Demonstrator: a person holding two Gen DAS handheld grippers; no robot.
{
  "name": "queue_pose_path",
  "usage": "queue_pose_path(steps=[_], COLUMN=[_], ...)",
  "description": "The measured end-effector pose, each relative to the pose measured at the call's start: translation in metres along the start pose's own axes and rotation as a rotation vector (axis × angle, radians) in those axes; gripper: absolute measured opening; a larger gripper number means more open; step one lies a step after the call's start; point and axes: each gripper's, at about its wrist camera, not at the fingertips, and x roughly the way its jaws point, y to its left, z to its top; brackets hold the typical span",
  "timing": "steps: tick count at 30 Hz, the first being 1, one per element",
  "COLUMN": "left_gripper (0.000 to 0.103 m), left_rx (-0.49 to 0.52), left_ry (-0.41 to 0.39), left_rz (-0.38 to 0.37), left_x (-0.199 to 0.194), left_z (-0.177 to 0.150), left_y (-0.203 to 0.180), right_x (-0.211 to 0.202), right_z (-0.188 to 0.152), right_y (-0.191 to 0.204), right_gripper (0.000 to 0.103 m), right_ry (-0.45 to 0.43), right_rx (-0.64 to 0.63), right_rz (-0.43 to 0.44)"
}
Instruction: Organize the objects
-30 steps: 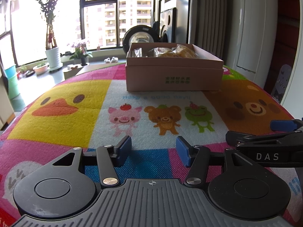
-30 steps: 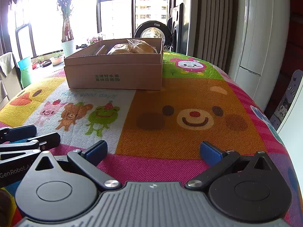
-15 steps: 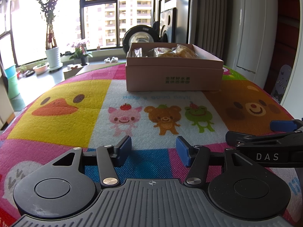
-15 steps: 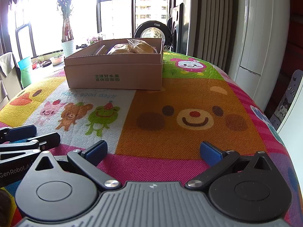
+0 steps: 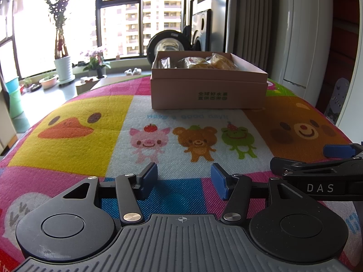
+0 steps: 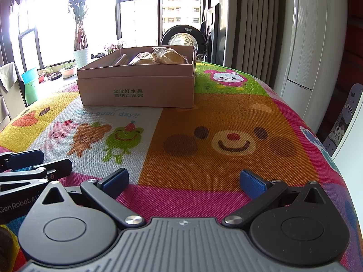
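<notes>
An open pink cardboard box (image 5: 208, 90) (image 6: 136, 88) with green print stands at the far side of the cartoon-animal tablecloth (image 5: 68, 113) (image 6: 226, 122). Inside it lie wrapped pastries (image 5: 211, 62) (image 6: 158, 57) in clear plastic. My left gripper (image 5: 183, 178) rests low near the front edge, open, nothing between its blue pads. My right gripper (image 6: 183, 181) sits beside it to the right, opened wide and empty. Each gripper shows at the edge of the other's view: the right gripper's arm (image 5: 317, 172), the left gripper's arm (image 6: 29, 165). Both are well short of the box.
Behind the table are large windows, a potted plant (image 5: 61, 45), a washing machine door (image 5: 168, 43) (image 6: 181, 38), grey curtains and a white cabinet (image 6: 317, 34). The cloth between grippers and box carries nothing. The table drops away at the right edge (image 6: 335, 158).
</notes>
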Motion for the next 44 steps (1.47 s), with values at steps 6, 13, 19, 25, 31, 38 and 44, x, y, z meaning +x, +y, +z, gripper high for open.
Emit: queue_pose_path(steps=[6,13,19,25,31,38,44], left_gripper=[0.060,0.060,0.060,0.060,0.060,0.059,0.059], left_rx=[0.001,0.000,0.000,-0.007,-0.009,-0.016,-0.021], left_ry=[0.000,0.000,0.000,0.000,0.000,-0.001,-0.002], left_rz=[0.000,0.000,0.000,-0.005,-0.012,-0.017,-0.030], left_x=[0.0000,0.0001,0.0001,0.0002,0.0008,0.0006,0.0012], left_z=[0.0000,0.0000,0.0000,0.0002,0.0002,0.0001,-0.0001], left_y=[0.0001,0.0001,0.0000,0.0009,0.0019,0.0025,0.0046], right_x=[-0.0003,0.0000,0.0002,0.0002,0.0001,-0.0001,-0.0001], right_z=[-0.0001,0.0000,0.0000,0.0001,0.0000,-0.0001,-0.0001], right_y=[0.0000,0.0001,0.0002,0.0001,0.0001,0.0000,0.0000], right_gripper=[0.103,0.103,0.103,0.103,0.103,0.103,0.103], right_ry=[0.000,0.000,0.000,0.000,0.000,0.000,0.000], right_rx=[0.000,0.000,0.000,0.000,0.000,0.000,0.000], right_rz=[0.000,0.000,0.000,0.000,0.000,0.000,0.000])
